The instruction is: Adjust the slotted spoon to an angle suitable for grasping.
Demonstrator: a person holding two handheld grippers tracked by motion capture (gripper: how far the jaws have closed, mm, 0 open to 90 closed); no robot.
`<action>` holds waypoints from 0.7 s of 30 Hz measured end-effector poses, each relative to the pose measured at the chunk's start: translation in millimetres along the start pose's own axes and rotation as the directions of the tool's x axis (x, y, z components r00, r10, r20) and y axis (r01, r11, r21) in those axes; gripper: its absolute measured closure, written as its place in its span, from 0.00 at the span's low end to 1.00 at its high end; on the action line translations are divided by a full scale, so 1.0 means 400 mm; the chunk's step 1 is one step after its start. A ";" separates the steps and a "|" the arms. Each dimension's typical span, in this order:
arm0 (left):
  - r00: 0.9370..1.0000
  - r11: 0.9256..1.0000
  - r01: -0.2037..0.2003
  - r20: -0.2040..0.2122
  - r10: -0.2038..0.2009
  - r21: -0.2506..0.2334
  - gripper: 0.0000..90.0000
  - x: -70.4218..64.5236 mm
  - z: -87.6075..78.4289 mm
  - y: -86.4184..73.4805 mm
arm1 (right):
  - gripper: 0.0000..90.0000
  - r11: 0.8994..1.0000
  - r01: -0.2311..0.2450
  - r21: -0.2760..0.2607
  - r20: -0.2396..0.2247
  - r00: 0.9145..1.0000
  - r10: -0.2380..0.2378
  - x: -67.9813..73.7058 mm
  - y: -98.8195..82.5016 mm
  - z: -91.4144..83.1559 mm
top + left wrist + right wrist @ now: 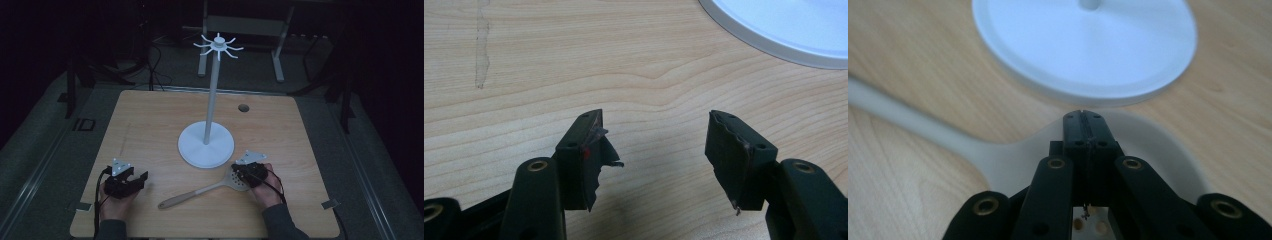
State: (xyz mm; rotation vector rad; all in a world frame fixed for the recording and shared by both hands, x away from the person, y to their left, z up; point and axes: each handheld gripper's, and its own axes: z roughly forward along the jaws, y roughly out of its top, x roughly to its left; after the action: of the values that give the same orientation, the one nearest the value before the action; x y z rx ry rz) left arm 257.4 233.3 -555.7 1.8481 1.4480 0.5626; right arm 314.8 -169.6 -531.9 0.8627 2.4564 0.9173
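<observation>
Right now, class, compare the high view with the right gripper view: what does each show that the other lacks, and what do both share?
High view alone: the tall white pole with its spoked hook crown, the left gripper with jaws apart, and the spatula's beige handle end.

Right gripper view alone: a close look at the right gripper, jaws pressed together above the spatula's head.

Both: the pale slotted spatula, the round white stand base and the light wooden table.

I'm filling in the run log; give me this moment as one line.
left gripper: open, idle on table | right gripper: shut, over spatula head | stand: upright, hooks bare
</observation>
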 end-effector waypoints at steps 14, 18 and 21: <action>1.000 1.000 -0.008 -0.005 0.008 0.005 0.46 -0.001 0.001 0.000 | 1.00 0.998 0.015 0.063 -0.017 1.000 -0.014 0.011 -0.030 0.019; 1.000 1.000 -0.007 -0.007 0.007 0.005 0.46 0.000 0.000 0.000 | 1.00 0.999 0.002 0.052 -0.005 1.000 -0.002 0.001 -0.039 0.007; 1.000 1.000 -0.006 -0.007 0.006 0.007 0.46 0.000 0.000 0.000 | 1.00 0.999 -0.009 0.043 -0.003 1.000 0.009 -0.003 -0.045 -0.001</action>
State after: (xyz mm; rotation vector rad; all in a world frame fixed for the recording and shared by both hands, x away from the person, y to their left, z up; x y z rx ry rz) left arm 257.6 233.5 -555.7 1.8578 1.4508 0.5679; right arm 308.0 -181.4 -543.6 0.8884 2.4855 0.8729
